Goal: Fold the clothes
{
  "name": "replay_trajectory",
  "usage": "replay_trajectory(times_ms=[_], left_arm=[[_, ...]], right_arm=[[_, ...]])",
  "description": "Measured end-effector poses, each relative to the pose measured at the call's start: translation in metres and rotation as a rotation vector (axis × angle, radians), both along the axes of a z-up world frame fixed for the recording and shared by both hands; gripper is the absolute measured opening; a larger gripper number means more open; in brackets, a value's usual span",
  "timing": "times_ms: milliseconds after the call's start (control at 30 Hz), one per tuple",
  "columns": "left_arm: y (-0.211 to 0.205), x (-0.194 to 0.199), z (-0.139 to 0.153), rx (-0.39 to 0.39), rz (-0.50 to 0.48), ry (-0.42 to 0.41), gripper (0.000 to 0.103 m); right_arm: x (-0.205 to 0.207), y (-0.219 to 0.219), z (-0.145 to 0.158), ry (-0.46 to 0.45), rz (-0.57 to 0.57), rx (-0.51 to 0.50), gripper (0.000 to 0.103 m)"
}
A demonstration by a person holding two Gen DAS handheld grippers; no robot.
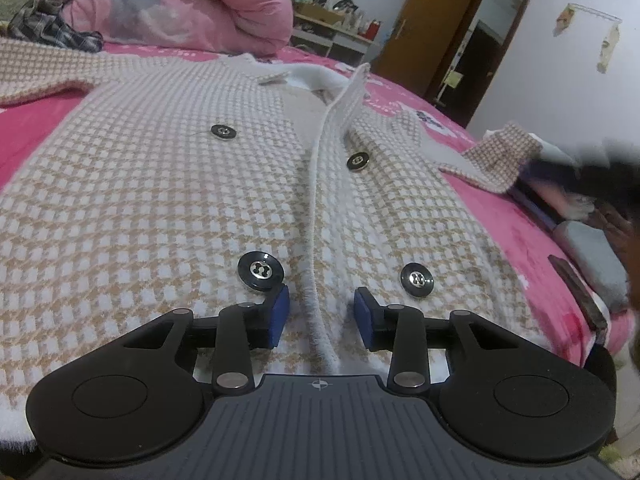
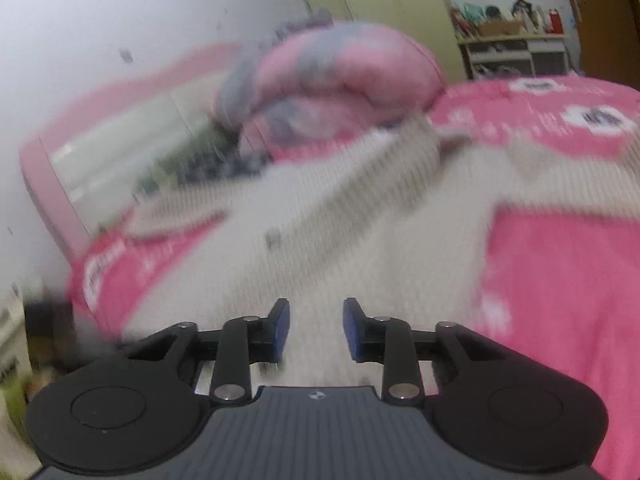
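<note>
A beige-and-white houndstooth cardigan [image 1: 160, 184] with black buttons [image 1: 261, 270] lies flat, front up, on the pink bed. My left gripper [image 1: 322, 316] is open low over its hem. The fuzzy white front edge [image 1: 316, 208] runs between the blue pads [image 1: 281, 312], and neither pad touches it. One sleeve [image 1: 500, 156] lies out to the right, its cuff raised, beside a dark blurred shape at the frame's edge. In the blurred right wrist view, my right gripper [image 2: 316, 330] is open above the cardigan [image 2: 360, 240] with nothing between its fingers.
A rolled pink quilt [image 1: 180, 12] and a dark plaid garment [image 1: 48, 28] lie at the head of the bed. The pink sheet [image 1: 500, 220] shows on the right, with a grey bundle [image 1: 592, 256] at the bed's edge. A cluttered shelf [image 1: 332, 28] and a brown door [image 1: 440, 20] stand behind.
</note>
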State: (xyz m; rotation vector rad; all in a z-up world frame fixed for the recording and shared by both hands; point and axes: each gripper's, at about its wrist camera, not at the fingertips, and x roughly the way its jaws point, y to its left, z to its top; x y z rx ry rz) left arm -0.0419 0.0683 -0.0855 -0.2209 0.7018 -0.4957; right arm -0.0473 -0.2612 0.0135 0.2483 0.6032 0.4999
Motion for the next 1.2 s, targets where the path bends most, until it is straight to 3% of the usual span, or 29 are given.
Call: replay_trajectory(times_ms=[100,167,233,400,500,567,633,733,767,833,900,1000,1067,1100,1200], left_arm=[[0.005,-0.002,-0.003,-0.031,0.001,-0.009,0.033],[0.009,-0.003,-0.006,-0.053,-0.003,-0.021,0.032],[0.012,-0.003,-0.010,-0.078,-0.012,-0.033,0.031],[0.028,0.000,-0.022,-0.178,-0.051,-0.043,0.027],[0.040,0.007,-0.030,-0.260,-0.077,-0.023,0.025],[0.045,0.010,-0.034,-0.298,-0.095,-0.014,0.023],[0.048,0.012,-0.037,-0.325,-0.114,-0.011,0.023],[0.051,0.014,-0.040,-0.354,-0.135,-0.015,0.023],[0.052,0.015,-0.042,-0.361,-0.138,-0.015,0.022],[0.053,0.015,-0.043,-0.376,-0.142,-0.014,0.021],[0.056,0.015,-0.045,-0.390,-0.143,-0.012,0.019],[0.060,0.017,-0.048,-0.425,-0.145,-0.002,0.017],[0.061,0.018,-0.049,-0.436,-0.146,0.000,0.016],[0.062,0.018,-0.049,-0.439,-0.146,0.000,0.016],[0.060,0.017,-0.048,-0.429,-0.139,-0.013,0.012]], right_arm=[[0.059,0.010,0.020,-0.027,-0.012,-0.013,0.050],[0.108,0.014,0.020,-0.009,-0.055,-0.020,0.065],[0.161,0.010,0.014,0.057,-0.121,0.039,0.067],[0.285,-0.036,-0.030,0.275,-0.334,0.373,0.067],[0.331,-0.065,-0.069,0.363,-0.473,0.561,0.067],[0.359,-0.076,-0.095,0.418,-0.534,0.653,0.063],[0.380,-0.078,-0.111,0.442,-0.551,0.679,0.060],[0.407,-0.077,-0.129,0.457,-0.557,0.693,0.042],[0.412,-0.074,-0.128,0.438,-0.550,0.673,0.028],[0.419,-0.066,-0.116,0.367,-0.533,0.599,0.010],[0.416,-0.043,-0.086,0.207,-0.475,0.413,0.009],[0.393,0.028,-0.029,-0.151,-0.312,-0.091,0.009],[0.372,0.088,-0.023,-0.356,-0.189,-0.499,0.009],[0.369,0.108,-0.029,-0.391,-0.149,-0.613,0.009],[0.368,0.147,-0.048,-0.395,-0.053,-0.765,0.008]])
